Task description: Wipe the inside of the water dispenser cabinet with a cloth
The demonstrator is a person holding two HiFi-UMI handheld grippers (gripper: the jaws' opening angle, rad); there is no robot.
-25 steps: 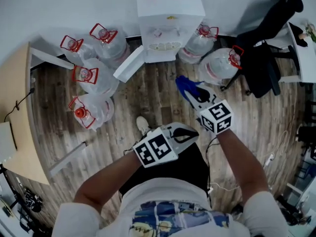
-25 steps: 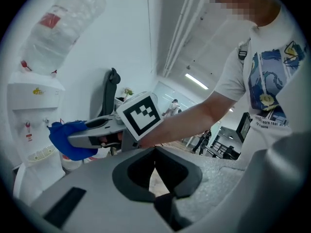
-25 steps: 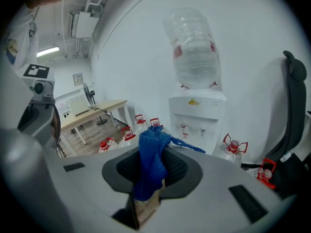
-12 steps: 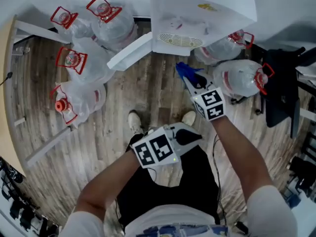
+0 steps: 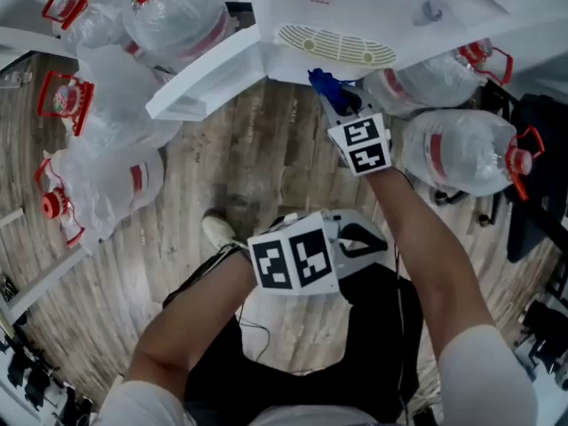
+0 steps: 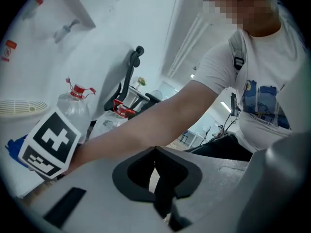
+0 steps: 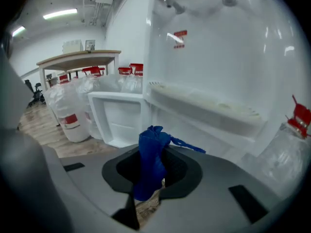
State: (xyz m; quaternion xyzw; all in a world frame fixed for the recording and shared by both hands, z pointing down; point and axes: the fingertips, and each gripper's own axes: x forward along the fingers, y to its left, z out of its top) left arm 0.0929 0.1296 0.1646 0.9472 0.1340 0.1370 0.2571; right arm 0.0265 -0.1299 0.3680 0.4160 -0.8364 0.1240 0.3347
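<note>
Wiping hasn't started yet imo: right gripper has its fingers pinched on the blue cloth, just in front of the water dispenser with its door open. Left gripper fingers are together on nothing

Bunched blue cloth upright near white water dispenser, cabinet door open

The person is closing in on the dispenser, which is now filling the top of the head view. The right gripper is carrying the cloth forward, up close beneath the drip tray. The bottles are sliding out toward the edges.
</note>
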